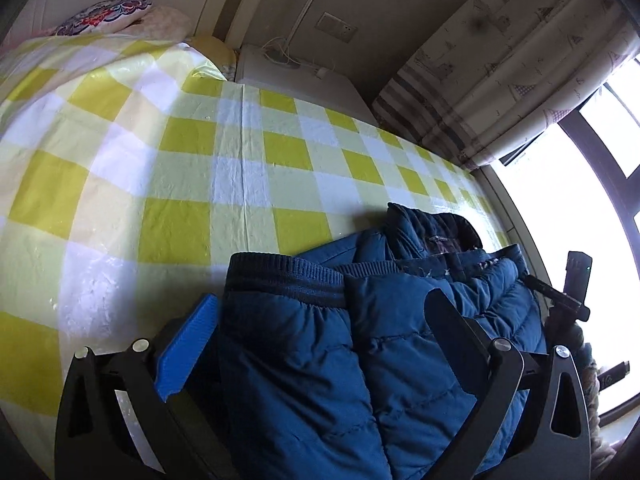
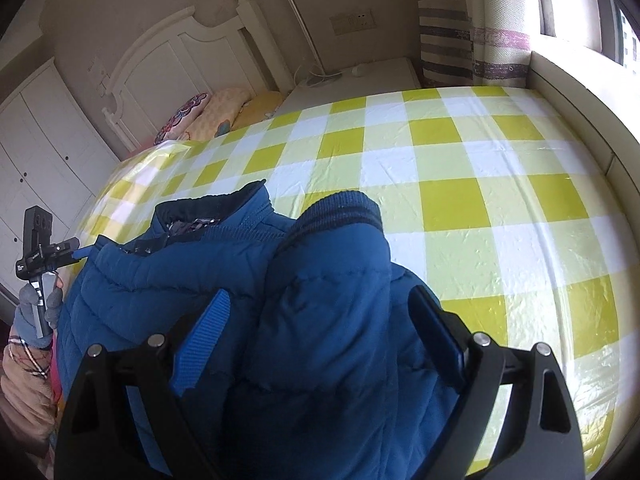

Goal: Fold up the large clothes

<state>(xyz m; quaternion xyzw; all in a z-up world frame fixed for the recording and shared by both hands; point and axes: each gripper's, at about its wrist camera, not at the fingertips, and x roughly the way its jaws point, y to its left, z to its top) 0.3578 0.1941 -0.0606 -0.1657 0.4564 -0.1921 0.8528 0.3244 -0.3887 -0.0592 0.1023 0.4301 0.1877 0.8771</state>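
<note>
A blue quilted jacket lies on a bed under a yellow-and-white checked cover. Its collar points away from me, and both sleeves are laid over its front. My left gripper stands wide open astride the sleeve with the ribbed cuff; its pads do not press the cloth. In the right wrist view the same jacket fills the lower middle of the checked cover. My right gripper is open around the other sleeve. A gloved hand holds the left gripper's handle at the far left.
Pillows lie against a white headboard. A white nightstand with a lamp and cable stands beside the bed. A patterned curtain and a bright window run along one side, and a white wardrobe stands on the other.
</note>
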